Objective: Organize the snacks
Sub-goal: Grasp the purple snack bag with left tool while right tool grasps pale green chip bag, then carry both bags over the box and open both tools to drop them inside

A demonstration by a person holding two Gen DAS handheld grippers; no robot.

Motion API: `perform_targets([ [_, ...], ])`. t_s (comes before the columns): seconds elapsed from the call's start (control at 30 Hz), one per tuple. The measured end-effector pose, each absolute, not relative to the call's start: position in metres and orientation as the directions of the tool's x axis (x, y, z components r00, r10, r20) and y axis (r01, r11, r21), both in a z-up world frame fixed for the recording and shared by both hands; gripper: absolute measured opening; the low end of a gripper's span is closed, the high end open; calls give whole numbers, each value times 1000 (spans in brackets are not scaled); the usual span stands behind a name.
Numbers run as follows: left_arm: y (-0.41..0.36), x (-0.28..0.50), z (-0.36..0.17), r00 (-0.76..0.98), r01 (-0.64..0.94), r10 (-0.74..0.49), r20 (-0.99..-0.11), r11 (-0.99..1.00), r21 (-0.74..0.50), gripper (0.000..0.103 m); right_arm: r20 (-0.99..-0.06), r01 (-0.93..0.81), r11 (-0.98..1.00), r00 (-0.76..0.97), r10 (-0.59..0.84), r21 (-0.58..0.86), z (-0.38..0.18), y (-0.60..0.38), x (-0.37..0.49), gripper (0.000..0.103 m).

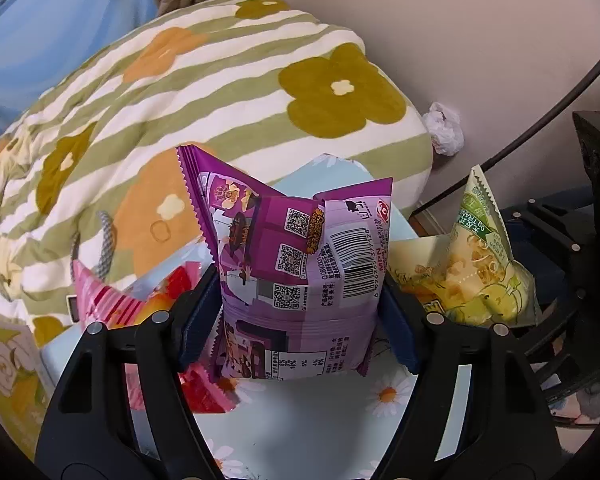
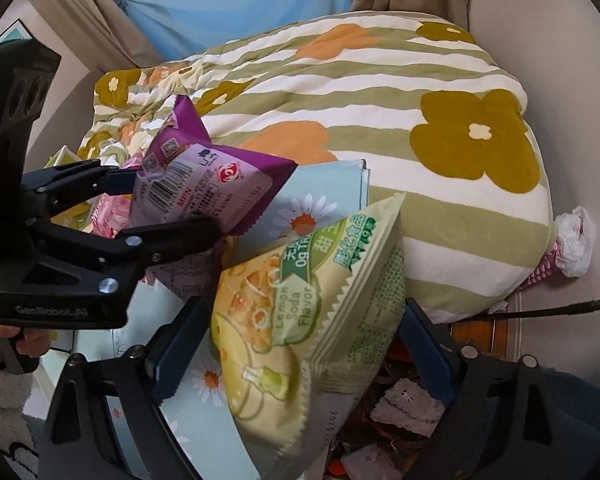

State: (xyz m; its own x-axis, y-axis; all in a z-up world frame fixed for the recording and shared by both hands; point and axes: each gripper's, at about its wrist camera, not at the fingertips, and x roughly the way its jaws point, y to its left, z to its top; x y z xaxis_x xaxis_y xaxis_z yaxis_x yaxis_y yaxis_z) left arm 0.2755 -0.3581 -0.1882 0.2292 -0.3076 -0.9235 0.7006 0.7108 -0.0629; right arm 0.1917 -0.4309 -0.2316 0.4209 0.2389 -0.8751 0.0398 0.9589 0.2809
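Note:
A purple snack bag (image 1: pixel 300 272) stands upright on a light blue daisy-print surface (image 1: pixel 312 432). My left gripper (image 1: pixel 300 304) is shut on it, with the blue pads (image 1: pixel 198 312) pressing in on both of its sides. The right wrist view shows that same left gripper (image 2: pixel 172 204) holding the purple bag (image 2: pixel 204 188) from the left. A yellow-green lemon soda snack bag (image 2: pixel 300 300) sits tilted between the fingers of my right gripper (image 2: pixel 300 328), creased where the pads (image 2: pixel 424 344) meet its edges. This bag (image 1: pixel 480 264) stands to the right of the purple one.
Pink and red snack packets (image 1: pixel 112 304) lie left of the purple bag. A green-striped flowered quilt (image 1: pixel 220 92) bulges behind. A crumpled white plastic bag (image 1: pixel 444 128) lies by the wall. A person's hand (image 2: pixel 16 332) holds the left gripper's handle. Dark clutter (image 2: pixel 400 400) lies below right.

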Motion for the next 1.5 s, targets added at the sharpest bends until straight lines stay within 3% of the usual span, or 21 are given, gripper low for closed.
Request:
perform_targets([
  [0.13, -353, 277, -188, 231, 687, -306, -923, 723, -67, 71, -878, 17, 961, 410, 247, 278, -236, -426, 198, 88],
  [0.27, -351, 278, -188, 236, 679, -308, -922, 730, -70, 71, -877, 0, 956, 397, 270, 294, -239, -422, 200, 71],
  [0.4, -351, 276, -182, 249, 679, -314, -916, 731, -66, 70, -883, 0, 963, 398, 249, 271, -233, -418, 195, 63],
  [0.77, -331, 257, -120, 333, 685, -398, -855, 725, -70, 70, -867, -2, 982, 470, 166, 187, -167, -402, 175, 62],
  [1.07, -265, 247, -47, 471, 634, -426, -772, 772, -40, 70, -825, -76, 991, 549, 137, 114, -94, -346, 179, 62],
  [1.5, -79, 234, 8, 649, 399, -267, -712, 917, 20, 70, -756, -308, 944, 587, 289, 121, -45, -187, 206, 62],
])
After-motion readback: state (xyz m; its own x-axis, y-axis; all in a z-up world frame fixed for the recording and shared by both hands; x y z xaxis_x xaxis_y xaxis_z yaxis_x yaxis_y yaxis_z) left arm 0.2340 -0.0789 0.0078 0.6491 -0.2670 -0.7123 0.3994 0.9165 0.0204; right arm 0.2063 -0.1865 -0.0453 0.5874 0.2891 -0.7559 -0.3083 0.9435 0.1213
